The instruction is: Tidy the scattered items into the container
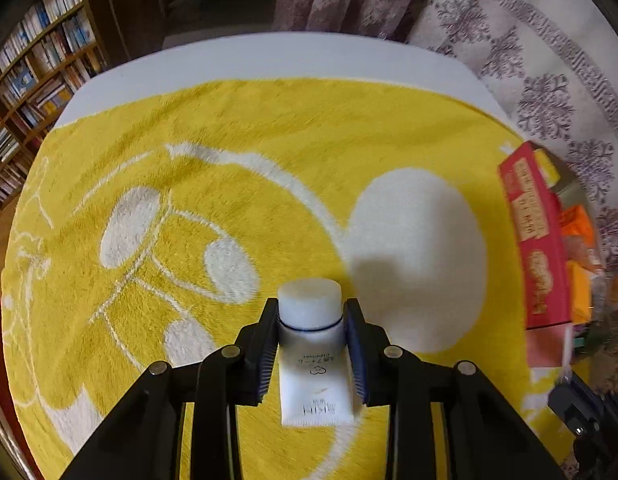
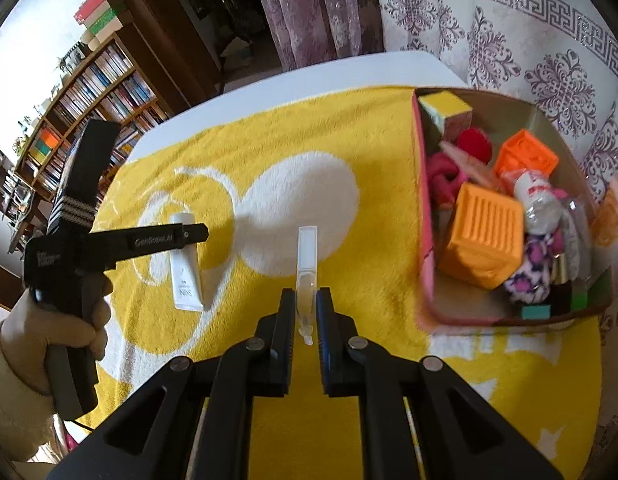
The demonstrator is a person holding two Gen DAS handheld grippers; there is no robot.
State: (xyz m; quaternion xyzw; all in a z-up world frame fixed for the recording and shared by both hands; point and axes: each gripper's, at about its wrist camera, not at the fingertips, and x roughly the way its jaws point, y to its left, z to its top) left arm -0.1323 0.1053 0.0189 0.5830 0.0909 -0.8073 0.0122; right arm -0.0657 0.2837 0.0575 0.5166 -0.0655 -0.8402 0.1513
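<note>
Left fingers (image 1: pixel 311 312) clench white tube (image 1: pixel 313 360), cap pointing forward; right fingers (image 2: pixel 307 300) clench clear sachet (image 2: pixel 307 268) lengthwise

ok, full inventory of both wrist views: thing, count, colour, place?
white squeeze tube with round cap: 1, white, between the left fingers
clear flat plastic piece: 1, transparent, between the right fingers
red-sided cardboard box: 1, red outside, brown inside, towel's right edge
ridged orange blocks: 2, orange, inside box
red ball: 1, inside box, far end
yellow-and-white terry towel: 1, covers white table
left gripper: shut on tube
right gripper: shut on clear piece
</note>
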